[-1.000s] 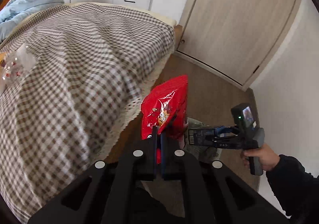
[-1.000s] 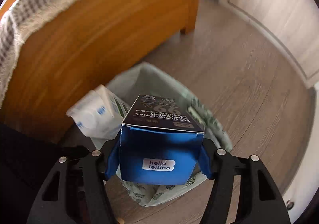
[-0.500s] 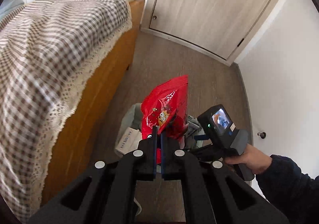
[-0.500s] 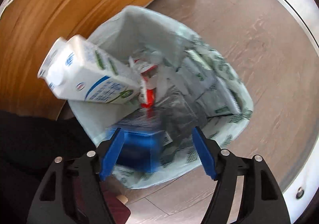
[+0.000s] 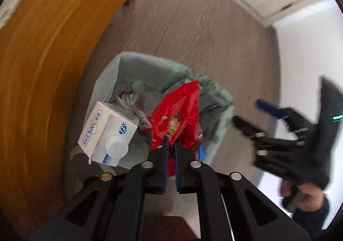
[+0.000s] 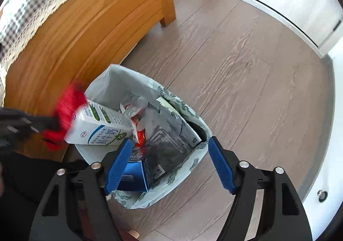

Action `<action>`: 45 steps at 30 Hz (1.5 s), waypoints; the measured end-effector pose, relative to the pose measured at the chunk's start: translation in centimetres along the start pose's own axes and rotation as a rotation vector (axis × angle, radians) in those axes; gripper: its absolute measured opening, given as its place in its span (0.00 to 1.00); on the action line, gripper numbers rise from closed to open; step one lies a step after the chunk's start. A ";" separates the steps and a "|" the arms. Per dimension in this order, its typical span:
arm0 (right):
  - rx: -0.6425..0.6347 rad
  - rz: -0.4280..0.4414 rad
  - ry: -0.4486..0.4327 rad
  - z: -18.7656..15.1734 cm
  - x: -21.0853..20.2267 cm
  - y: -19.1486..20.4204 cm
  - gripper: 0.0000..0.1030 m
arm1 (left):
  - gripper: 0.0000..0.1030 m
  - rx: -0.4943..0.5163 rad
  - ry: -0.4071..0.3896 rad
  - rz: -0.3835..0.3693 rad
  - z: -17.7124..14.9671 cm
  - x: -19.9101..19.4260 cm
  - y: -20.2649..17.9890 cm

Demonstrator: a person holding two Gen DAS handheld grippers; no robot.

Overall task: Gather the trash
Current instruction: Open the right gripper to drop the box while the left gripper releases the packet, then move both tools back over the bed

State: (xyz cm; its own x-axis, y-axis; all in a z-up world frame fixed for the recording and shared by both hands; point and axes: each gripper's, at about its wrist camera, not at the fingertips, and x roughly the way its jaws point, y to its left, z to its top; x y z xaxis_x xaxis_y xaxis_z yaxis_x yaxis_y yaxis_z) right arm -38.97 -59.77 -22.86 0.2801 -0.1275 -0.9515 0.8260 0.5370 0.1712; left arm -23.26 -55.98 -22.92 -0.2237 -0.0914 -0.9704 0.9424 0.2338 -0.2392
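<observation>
Bed frame (image 5: 42,65): orange wood, filling the left of both wrist views; the bin stands just beside its lower board.
Milk carton (image 5: 107,131): white, lying tilted on the bin's left rim, cap end toward the camera, long axis slanting up and away.
Trash bin (image 5: 120,73): lined with a pale green bag, open mouth directly under both tools; it already holds wrappers and cartons.
Left gripper (image 5: 170,140): pointing steeply down over the bin, jaws narrow and just beginning to part; the red snack bag (image 5: 178,110) sits between the blue pads, which no longer seem to pinch it.
Snack bag position: its long axis runs straight ahead from the fingertips, over the middle of the bin's mouth, lower end between the pads.
Key relation: the bag hangs above the opening, not the rim, so letting go should drop it inside; the left hand is the one on it.
Blue box (image 6: 137,174): inside the bin, near edge, below the right tool.
Right gripper (image 6: 169,163): jaws wide and opening further, nothing between them, hovering over the bin's near-right side.
Floor (image 6: 246,69): grey-brown wood planks to the right.
</observation>
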 end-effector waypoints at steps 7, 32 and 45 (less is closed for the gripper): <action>0.013 -0.006 -0.016 0.7 -0.4 -0.4 0.69 | 0.59 0.056 -0.024 0.068 -0.4 0.5 0.1; -0.128 -0.147 -0.227 3.9 -7.9 5.9 0.69 | 0.62 -0.028 -0.498 0.123 -3.9 -12.2 1.7; -0.448 0.040 -0.553 6.8 -17.0 24.3 0.74 | 0.81 -0.397 -0.834 0.080 -20.6 -30.8 19.5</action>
State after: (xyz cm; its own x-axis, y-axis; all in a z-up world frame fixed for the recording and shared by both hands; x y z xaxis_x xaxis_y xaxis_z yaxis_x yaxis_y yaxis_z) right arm -20.28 -50.23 -0.80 0.6112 -0.4409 -0.6573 0.5626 0.8262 -0.0310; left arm -3.07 -28.70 1.64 0.2344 -0.6915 -0.6832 0.7584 0.5698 -0.3165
